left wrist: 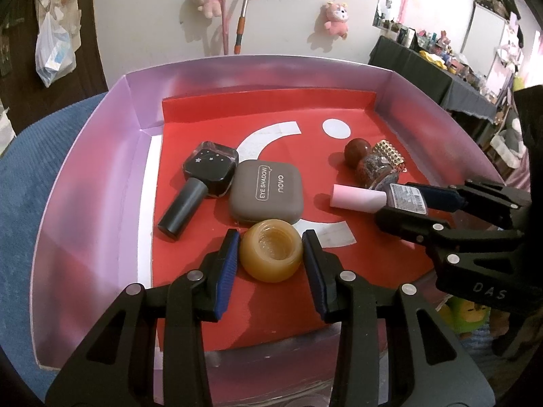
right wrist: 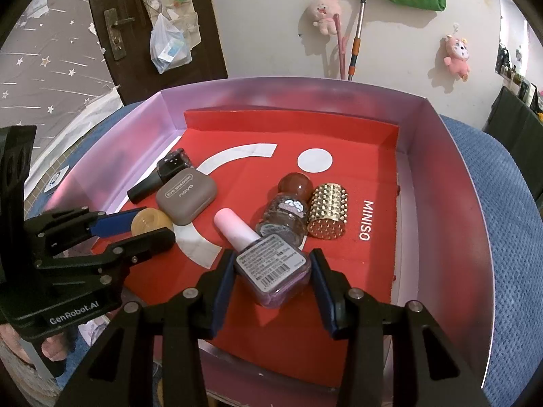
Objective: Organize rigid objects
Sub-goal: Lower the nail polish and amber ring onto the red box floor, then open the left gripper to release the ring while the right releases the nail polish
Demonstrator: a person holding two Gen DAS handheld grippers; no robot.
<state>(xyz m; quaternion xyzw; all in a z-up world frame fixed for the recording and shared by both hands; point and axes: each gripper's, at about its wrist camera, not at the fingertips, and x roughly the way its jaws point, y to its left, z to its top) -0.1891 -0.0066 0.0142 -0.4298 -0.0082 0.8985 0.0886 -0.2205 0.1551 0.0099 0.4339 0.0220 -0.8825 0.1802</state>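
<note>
Red paper lined the floor of the pale purple box (left wrist: 101, 156), and that was where we found all the small things lying. Our left hand-held gripper (left wrist: 269, 247) was closed on a small amber jar (left wrist: 271, 251) near the front of the box, its blue pads (left wrist: 225, 271) pressed against the jar's two sides. Our right hand-held gripper (right wrist: 273, 271) was gripping a pink nail polish bottle (right wrist: 275, 271) by its body, the bottle lying on its side with its pale pink cap (right wrist: 236, 229) pointing away from us and its printed label facing up. Just behind the jar lay a grey eye shadow case (left wrist: 266, 193), and touching that case on its left was a black nail polish bottle (left wrist: 203, 179) with a long black cap. Behind the pink bottle lay a glitter bottle with a round brown cap (right wrist: 285, 213), and beside it, touching, a gold studded cylinder (right wrist: 327, 212). The box rested on a blue cloth (right wrist: 502, 203).
</note>
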